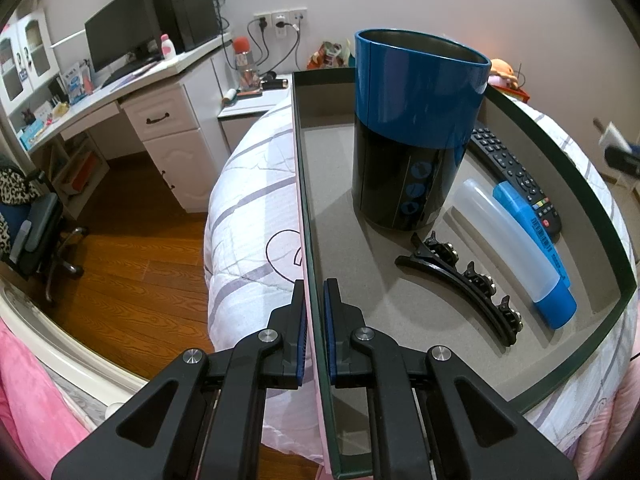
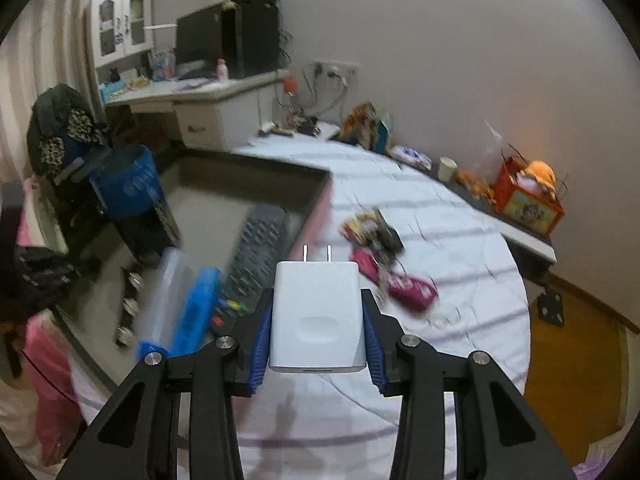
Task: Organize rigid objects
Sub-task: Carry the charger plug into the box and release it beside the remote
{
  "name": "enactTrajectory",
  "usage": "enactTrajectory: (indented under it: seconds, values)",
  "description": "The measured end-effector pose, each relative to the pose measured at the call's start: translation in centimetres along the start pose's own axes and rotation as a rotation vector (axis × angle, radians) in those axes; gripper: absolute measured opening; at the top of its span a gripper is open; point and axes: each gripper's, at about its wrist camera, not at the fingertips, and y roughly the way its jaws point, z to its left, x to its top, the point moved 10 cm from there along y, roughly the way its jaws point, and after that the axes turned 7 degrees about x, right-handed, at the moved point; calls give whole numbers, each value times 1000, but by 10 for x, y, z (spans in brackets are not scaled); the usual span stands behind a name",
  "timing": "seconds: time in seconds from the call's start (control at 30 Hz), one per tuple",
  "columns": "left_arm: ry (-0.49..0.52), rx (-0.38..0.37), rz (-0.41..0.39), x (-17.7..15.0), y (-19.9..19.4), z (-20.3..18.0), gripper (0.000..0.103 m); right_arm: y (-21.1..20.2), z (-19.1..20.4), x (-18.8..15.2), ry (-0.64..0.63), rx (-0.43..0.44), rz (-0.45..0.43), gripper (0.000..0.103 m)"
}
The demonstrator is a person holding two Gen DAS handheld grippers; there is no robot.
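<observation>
My left gripper (image 1: 314, 292) is shut on the left wall of a shallow dark-green tray (image 1: 308, 216) that lies on the bed. In the tray stand a tall blue-and-black can (image 1: 412, 132), a black hair clip (image 1: 460, 280), a clear tube with a blue cap (image 1: 508, 240), a blue box (image 1: 532, 224) and a black remote (image 1: 508, 164). My right gripper (image 2: 318, 300) is shut on a white plug charger (image 2: 318, 316), prongs forward, above the bed just right of the tray (image 2: 256, 176). The right wrist view is blurred.
Small red and dark packets (image 2: 384, 256) lie on the white striped quilt (image 2: 440, 216). A desk with a monitor (image 1: 120, 36) stands to the left, an office chair (image 1: 36, 220) on the wood floor. A shelf with toys (image 2: 528, 196) runs along the wall.
</observation>
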Motion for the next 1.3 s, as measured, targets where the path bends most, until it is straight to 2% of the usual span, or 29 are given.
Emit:
enactTrajectory:
  seconds: [0.2, 0.37, 0.53, 0.97, 1.2, 1.3]
  values:
    - [0, -1, -1, 0, -1, 0, 6, 19, 37, 21, -63, 41, 12, 41]
    - [-1, -1, -1, 0, -1, 0, 6, 51, 66, 30, -110, 91, 78, 41]
    - [-2, -9, -1, 1, -1, -1, 9, 77, 84, 36, -149, 99, 133, 41]
    - [4, -9, -2, 3, -2, -1, 9, 131, 92, 27, -155, 123, 283, 41]
    - [5, -9, -2, 2, -1, -1, 8, 134, 88, 38, -154, 98, 262, 42]
    - [5, -6, -1, 1, -1, -1, 8, 128, 84, 44, -157, 75, 221, 55]
